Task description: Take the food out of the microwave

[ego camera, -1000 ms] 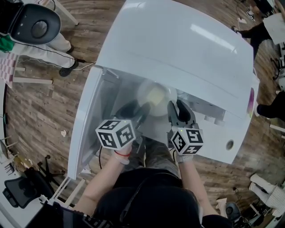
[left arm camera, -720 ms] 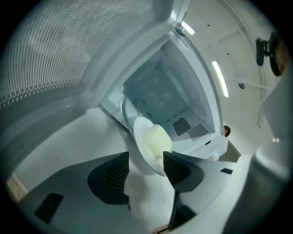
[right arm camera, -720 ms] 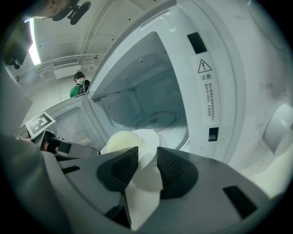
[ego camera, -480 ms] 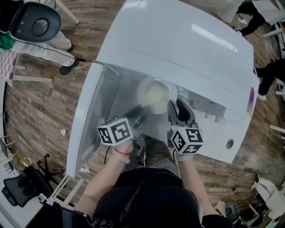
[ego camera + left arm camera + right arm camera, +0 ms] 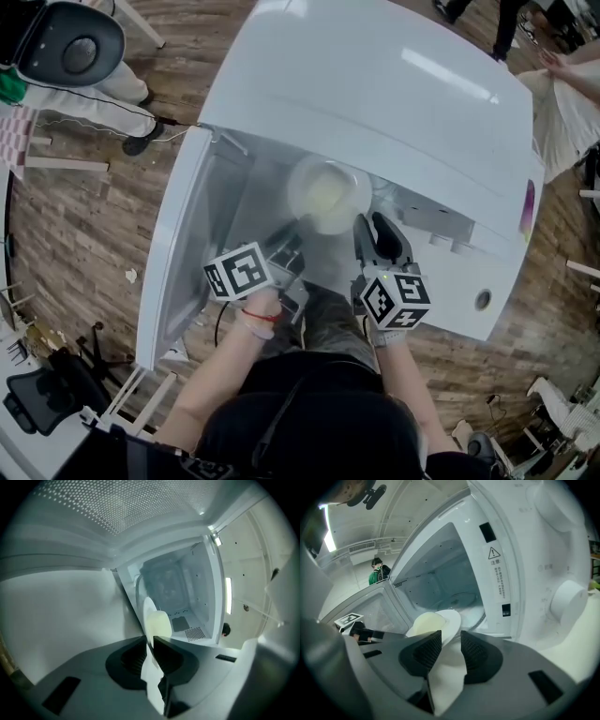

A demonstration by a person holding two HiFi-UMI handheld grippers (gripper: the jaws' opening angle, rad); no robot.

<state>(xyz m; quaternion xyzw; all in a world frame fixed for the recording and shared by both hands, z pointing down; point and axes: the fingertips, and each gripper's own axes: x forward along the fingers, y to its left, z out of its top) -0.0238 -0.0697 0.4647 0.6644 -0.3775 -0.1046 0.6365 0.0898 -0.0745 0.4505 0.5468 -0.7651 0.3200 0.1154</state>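
At microwave point(image 5: 375, 94) mouth, left gripper point(image 5: 151, 641) just closed on plate point(image 5: 328, 192) rim, right gripper point(image 5: 450, 637) open

Black top point(image 5: 309, 417); red wristband point(image 5: 255, 321), left hand point(image 5: 261, 306)

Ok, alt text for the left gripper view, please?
The left gripper, its jaws just closing, pinches the rim of a white plate carrying pale rounded food. Behind it is the white cavity of the open microwave.
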